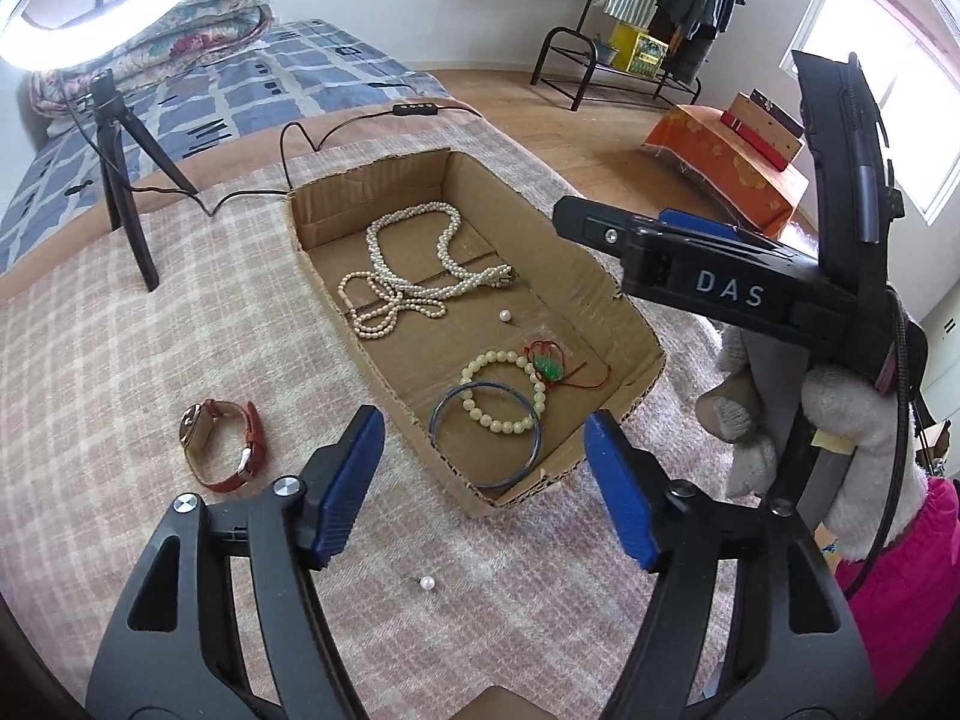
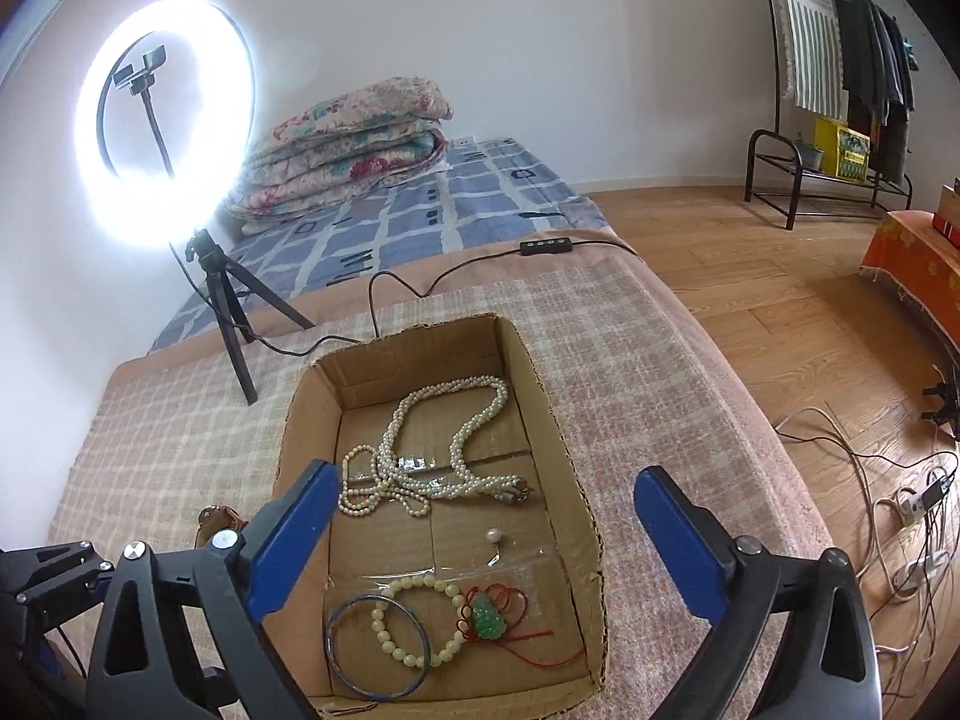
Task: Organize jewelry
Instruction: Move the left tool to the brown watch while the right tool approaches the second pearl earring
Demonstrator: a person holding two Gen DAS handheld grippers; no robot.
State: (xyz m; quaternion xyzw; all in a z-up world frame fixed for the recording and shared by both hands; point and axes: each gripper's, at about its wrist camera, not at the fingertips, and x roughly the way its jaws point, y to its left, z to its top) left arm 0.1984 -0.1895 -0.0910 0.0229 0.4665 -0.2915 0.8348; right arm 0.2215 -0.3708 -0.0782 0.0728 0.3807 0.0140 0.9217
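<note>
Both hand-held grippers, left (image 1: 483,480) and right (image 2: 480,546), stand wide and empty. Watch (image 1: 222,444) lies at 9 o'clock of the cardboard box (image 1: 336,324).

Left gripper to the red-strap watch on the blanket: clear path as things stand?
Probably yes. The left gripper is open and empty, and the watch lies alone on the blanket, outside the cardboard box, with nothing between them.

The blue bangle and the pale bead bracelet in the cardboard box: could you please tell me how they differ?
The blue bangle is one thin, smooth dark hoop; the bead bracelet is a string of round cream beads. The bangle is plain, while the bead bracelet carries a green pendant on red cord. The bangle's ring looks slightly wider. Both lie flat, overlapping, at the near end of the cardboard box.
</note>
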